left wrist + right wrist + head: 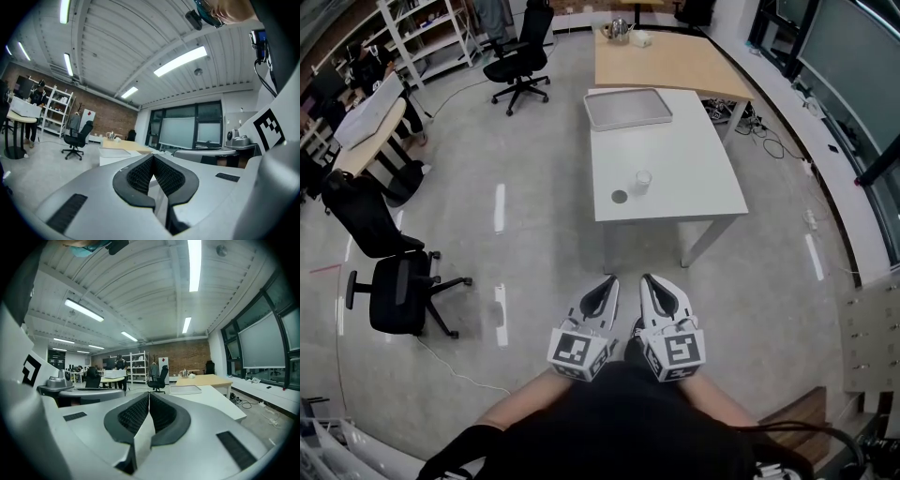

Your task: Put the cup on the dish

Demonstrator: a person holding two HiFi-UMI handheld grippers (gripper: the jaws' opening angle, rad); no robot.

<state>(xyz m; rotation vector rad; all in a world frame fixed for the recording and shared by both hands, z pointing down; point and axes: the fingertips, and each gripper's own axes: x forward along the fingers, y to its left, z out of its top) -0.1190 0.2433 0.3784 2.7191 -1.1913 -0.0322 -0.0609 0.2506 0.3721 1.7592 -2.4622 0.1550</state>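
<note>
1. While I stand back on the floor, the white table [675,202] stretches away ahead of me, its near edge well apart from both grippers.
2. At its far end lies a grey tray [628,108], which I judge plays no part in this job.
3. My left gripper [607,285] and right gripper [652,281] sit side by side, pointing toward the table. Each has its jaws pressed together with nothing between them.
4. The cup [643,182], clear glass, stands upright toward the table's near end, so its long axis is vertical. It lies straight ahead, far past my jaw tips and almost in line with the right gripper, so I judge that hand the nearer one.
5. The dish [620,197], a small dark disc, sits just left of the cup and slightly nearer, not touching it.
</note>
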